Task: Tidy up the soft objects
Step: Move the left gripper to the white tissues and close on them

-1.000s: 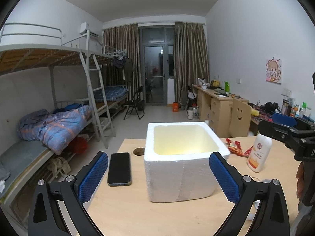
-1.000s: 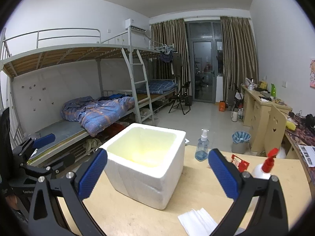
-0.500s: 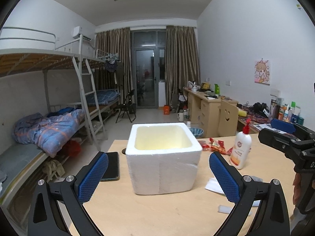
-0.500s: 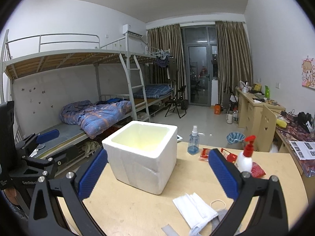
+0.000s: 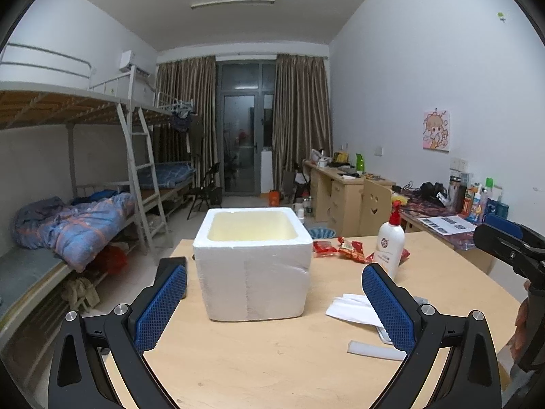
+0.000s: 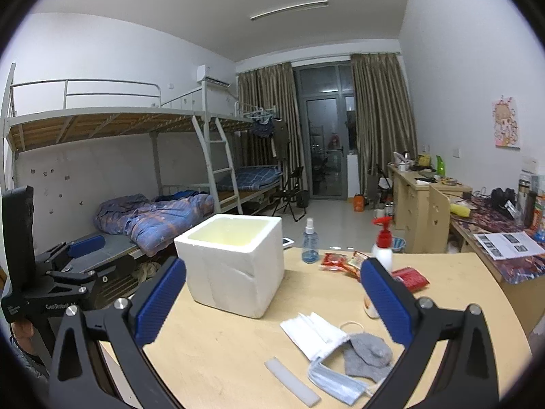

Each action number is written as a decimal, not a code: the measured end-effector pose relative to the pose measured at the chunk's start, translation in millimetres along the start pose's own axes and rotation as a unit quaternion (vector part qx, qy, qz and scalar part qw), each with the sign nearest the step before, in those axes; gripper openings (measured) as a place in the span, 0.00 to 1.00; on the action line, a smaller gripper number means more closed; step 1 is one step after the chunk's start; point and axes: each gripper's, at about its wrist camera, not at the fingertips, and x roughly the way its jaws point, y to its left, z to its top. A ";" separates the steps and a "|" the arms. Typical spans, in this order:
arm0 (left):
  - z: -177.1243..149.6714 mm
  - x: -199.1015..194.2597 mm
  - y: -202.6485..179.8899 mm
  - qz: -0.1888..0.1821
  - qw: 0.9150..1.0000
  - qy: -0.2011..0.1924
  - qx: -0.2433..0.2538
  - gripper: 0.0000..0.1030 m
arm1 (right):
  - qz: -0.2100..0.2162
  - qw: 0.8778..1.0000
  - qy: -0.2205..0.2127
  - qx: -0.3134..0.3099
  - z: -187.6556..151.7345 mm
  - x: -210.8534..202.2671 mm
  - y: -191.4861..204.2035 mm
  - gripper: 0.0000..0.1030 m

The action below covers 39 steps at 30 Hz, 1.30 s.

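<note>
Hovering above the table [image 6: 218, 351], left gripper [image 5: 272, 306] and right gripper [image 6: 272, 303] both spread wide, empty. Foam box [image 6: 235, 266] appears empty; masks [image 6: 320, 341] and grey sock [image 6: 368, 354] lie beside it. Judgement: sorting not yet started, everything left.

One marking can be read: white lettering "GenRobot" on the black body of the left gripper [image 6: 83, 259], seen in the right wrist view — further characters after it are cut off and unclear. The lotion bottle [image 5: 389, 248] carries a round red emblem and red print, and the printed sheets [image 6: 509, 244] carry text — both too small to read.
</note>
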 end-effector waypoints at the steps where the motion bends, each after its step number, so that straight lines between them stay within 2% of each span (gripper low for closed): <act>1: -1.4 -1.5 -2.3 -0.003 1.000 -0.003 0.002 1.00 | -0.002 1.000 -0.001 0.001 -2.4 -2.3 -1.1 1.00; 15: -37.5 6.9 -16.3 -0.045 0.999 -0.011 -0.009 1.00 | -0.037 0.999 -0.001 0.012 -40.6 -16.9 -13.7 1.00; 20: -55.6 17.5 -19.7 -0.060 0.998 -0.001 -0.021 1.00 | -0.049 0.999 0.013 0.013 -58.1 -16.3 -17.9 1.00; 29: -78.0 30.5 -32.3 -0.075 0.997 0.017 -0.005 1.00 | -0.063 0.997 0.029 0.018 -81.6 -20.3 -21.2 1.00; 35: -84.5 37.4 -44.5 -0.095 0.995 0.028 0.000 1.00 | -0.063 0.996 0.054 0.029 -92.2 -12.4 -26.5 1.00; 39: -83.7 44.4 -47.4 -0.095 0.995 0.031 0.001 1.00 | -0.066 0.996 0.058 0.034 -93.3 -10.0 -32.3 1.00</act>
